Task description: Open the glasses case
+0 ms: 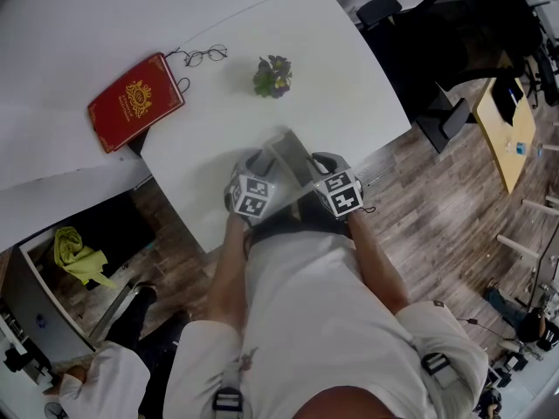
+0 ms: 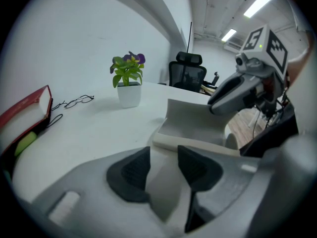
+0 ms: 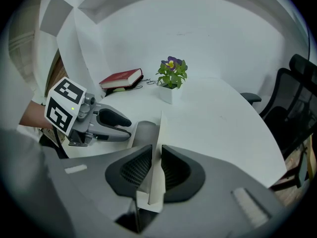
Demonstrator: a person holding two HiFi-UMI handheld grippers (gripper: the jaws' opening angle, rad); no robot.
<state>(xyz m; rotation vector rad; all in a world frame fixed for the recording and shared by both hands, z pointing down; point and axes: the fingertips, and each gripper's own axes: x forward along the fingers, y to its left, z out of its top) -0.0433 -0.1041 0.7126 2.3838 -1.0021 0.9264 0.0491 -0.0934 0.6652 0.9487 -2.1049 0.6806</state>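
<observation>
the matt white glasses case (image 1: 293, 154) lies at the near edge of the white round-cornered table (image 1: 349, 85), between both hands. the left fingers (image 2: 130, 175) clamp its base; the right fingers (image 3: 134, 170) pinch the raised lid flap (image 3: 160, 133) edge-on, so lifting looks like the right hand's job.

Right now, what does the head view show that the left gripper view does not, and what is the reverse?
Only the head view: the person's white-clothed torso, a second person's white sleeve at lower left, and the gold ornament on the red hardcover book.
Only the left gripper view: long ceiling lights and the left gripper's dark fingers shut on the white glasses case.
Both: the case, the book, the thin wire glasses, the purple-flowered potted plant, the black office chair and the right gripper.
</observation>
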